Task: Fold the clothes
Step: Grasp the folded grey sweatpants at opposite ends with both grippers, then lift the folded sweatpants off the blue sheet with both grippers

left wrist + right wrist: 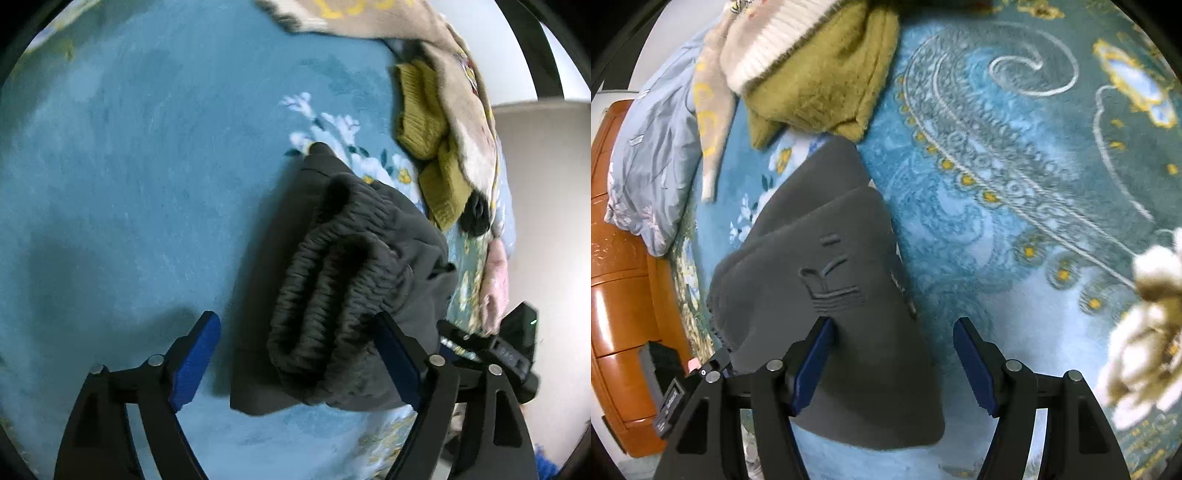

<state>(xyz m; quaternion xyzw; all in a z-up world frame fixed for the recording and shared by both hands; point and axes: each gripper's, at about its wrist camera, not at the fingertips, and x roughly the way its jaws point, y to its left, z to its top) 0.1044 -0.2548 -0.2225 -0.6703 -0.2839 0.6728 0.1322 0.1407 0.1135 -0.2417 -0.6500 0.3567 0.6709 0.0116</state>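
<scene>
Yellow lettering on the beige garment is cropped, unreadable.

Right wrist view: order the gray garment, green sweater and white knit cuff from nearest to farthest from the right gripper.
From the right gripper:
1. Gray garment, folded, lying between the fingers.
2. Green sweater, beyond it, up and left.
3. White knit cuff, on top of the sweater, farthest.

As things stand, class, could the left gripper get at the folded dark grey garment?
Probably yes: the left gripper is open with the dark grey garment lying between its fingers on the blue carpet, nothing covering it.
</scene>
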